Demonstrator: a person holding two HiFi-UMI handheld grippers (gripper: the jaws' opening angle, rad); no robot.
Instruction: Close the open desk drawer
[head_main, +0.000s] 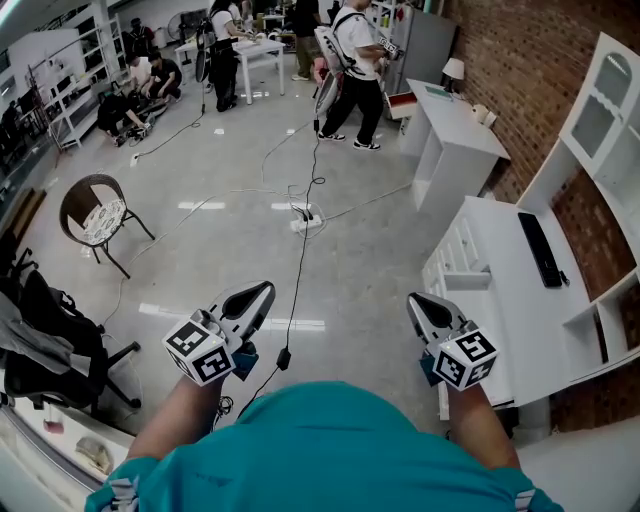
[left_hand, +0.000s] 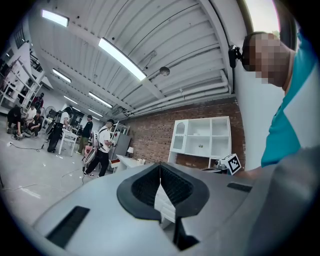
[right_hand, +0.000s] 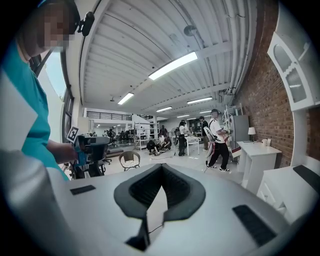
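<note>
Drawer (head_main: 468, 281) looks to be the white one sticking out a little from the front of the white desk (head_main: 520, 320), on the side facing the open floor, below the front edge of the top and fwd of the black keyboard (head_main: 541, 250) lying on it. It's small in the head view, so how far out it stands can't be read. Both grippers are held up over the floor, well apart from the desk. The right gripper (head_main: 415, 300) is the nearer one, the left gripper (head_main: 264, 289) is further off across the person's body. Jaws on both are pressed together at the tips w/ nothing between them, per each gripper's own view. Task hasn't started, no contact yet. Handling, as a guess: a rigid panel front on runners, prob light and easy-sliding, not fragile. No pinch needed, just push flat w/ the right gripper's closed tips on the middle of the front panel. An off-centre push may skew it and make it bind.
</note>
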